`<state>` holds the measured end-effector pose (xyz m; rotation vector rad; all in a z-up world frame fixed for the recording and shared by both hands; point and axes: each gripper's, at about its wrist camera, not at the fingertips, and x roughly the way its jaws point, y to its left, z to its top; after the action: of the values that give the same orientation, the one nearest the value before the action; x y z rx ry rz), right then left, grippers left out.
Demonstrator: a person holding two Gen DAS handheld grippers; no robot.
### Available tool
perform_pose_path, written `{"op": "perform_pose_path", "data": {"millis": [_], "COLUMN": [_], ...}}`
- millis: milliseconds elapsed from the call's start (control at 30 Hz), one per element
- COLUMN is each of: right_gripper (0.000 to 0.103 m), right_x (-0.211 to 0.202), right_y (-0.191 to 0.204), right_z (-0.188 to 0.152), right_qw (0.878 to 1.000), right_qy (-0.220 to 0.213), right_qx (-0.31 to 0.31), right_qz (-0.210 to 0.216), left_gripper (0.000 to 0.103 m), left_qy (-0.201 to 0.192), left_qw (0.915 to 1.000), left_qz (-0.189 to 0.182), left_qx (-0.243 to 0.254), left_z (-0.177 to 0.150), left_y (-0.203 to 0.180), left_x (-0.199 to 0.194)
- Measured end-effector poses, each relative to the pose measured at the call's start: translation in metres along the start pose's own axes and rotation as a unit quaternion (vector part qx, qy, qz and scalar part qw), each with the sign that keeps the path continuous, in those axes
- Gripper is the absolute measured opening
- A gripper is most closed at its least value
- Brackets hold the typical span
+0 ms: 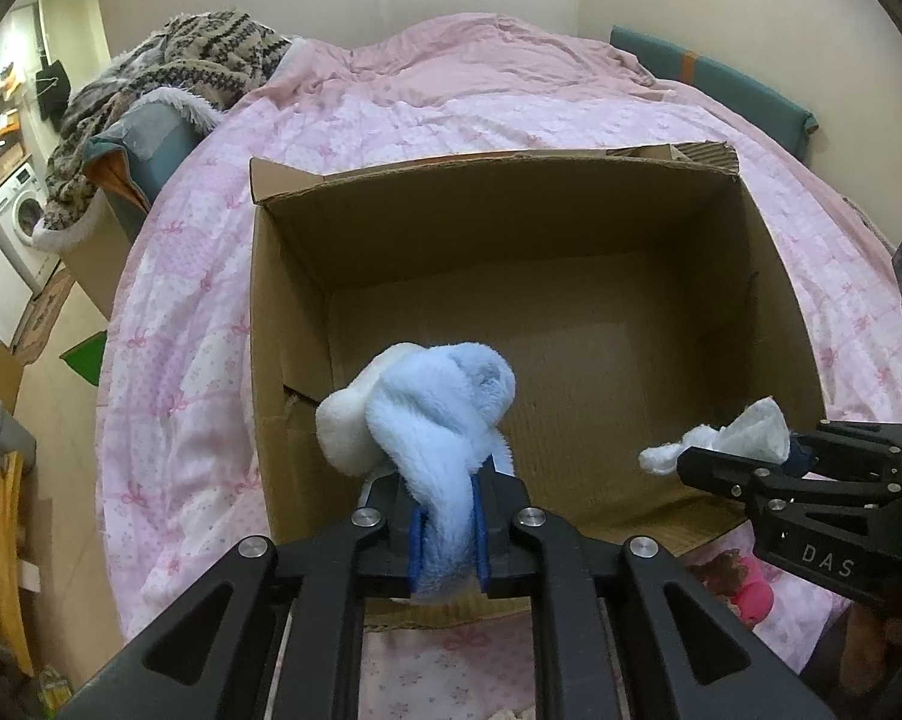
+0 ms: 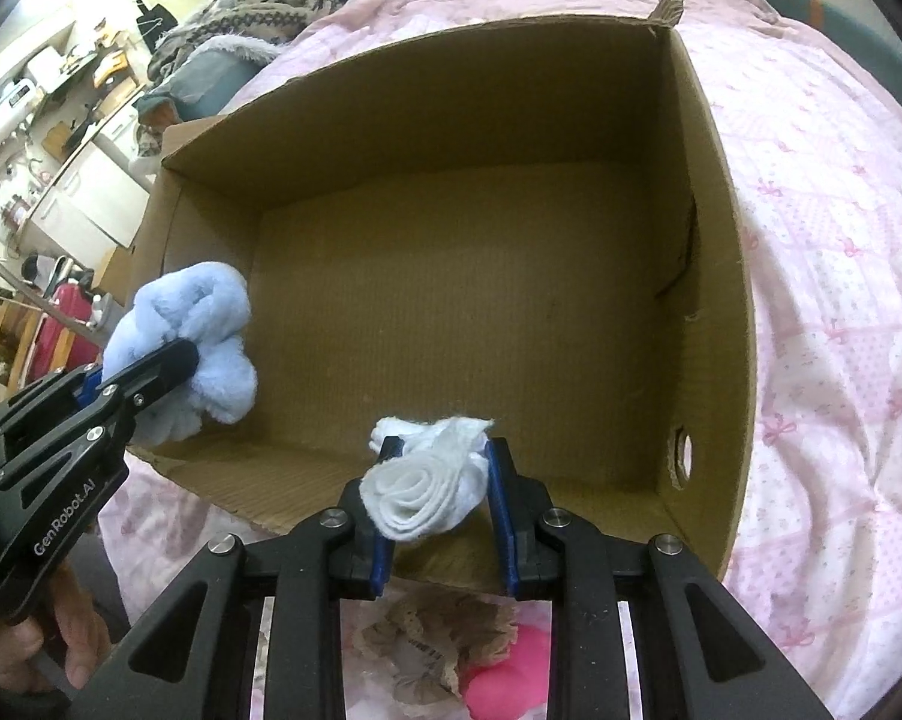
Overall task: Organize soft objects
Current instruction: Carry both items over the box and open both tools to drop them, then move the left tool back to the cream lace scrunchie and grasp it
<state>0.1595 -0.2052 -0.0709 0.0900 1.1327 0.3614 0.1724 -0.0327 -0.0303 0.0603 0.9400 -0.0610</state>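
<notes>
Pink quilt (image 1: 211, 300); blue fleece (image 1: 439, 408) lengthwise between left hand-held gripper (image 1: 448, 516) fingers.

pink quilt (image 1: 391, 120) on bed | patterned blanket (image 1: 169, 72) heaped far-left | washing machine (image 1: 22, 210) beyond

Pale blue fleece (image 1: 445, 420), white cloth (image 2: 427, 480), brown box (image 2: 469, 312), pink bow-patterned quilt (image 1: 193, 324).

Cardboard box (image 1: 511, 252) sitting on the quilt (image 1: 391, 114); fleece bundle (image 1: 433, 402) hanging over its near-left side, rolled cloth (image 2: 427, 480) near-right.
</notes>
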Motion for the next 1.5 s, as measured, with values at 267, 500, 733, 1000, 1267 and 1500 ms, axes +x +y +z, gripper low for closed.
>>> {"op": "perform_pose_path", "data": {"millis": [267,500,733,1000,1267,1500], "right_gripper": [0.031,0.076,0.076,0.076,0.076,0.076], "right_x": [-0.012,-0.043,-0.057,-0.071,-0.086,-0.096], "right_y": [0.001,-0.001,-0.012,-0.011,-0.01,-0.006], "right_z": [0.002,0.006,0.006,-0.002,-0.024,-0.042], "right_qw": [0.999,0.994,0.992,0.992,0.992,0.993], "right_qy": [-0.031,-0.107,-0.129,-0.127,-0.124,-0.118], "right_qx": [-0.007,-0.004,0.017,0.023,0.03,0.029], "right_qz": [0.012,0.007,0.001,-0.003,-0.001,-0.006], "left_gripper": [0.024,0.074,0.074,0.074,0.074,0.074], "left_qy": [-0.011,-0.058,-0.067,-0.066,-0.056,-0.046], "left_qw": [0.9999,0.9982,0.9972,0.9964,0.9969,0.9968], "left_qz": [0.0,0.013,0.021,0.027,0.034,0.037], "left_qx": [-0.001,-0.009,-0.026,-0.045,-0.045,-0.054], "left_z": [0.002,0.006,0.008,0.003,-0.02,-0.042], "left_y": [0.0,0.001,0.012,0.025,0.034,0.035], "left_x": [-0.006,-0.027,-0.037,-0.057,-0.084,-0.098]}}
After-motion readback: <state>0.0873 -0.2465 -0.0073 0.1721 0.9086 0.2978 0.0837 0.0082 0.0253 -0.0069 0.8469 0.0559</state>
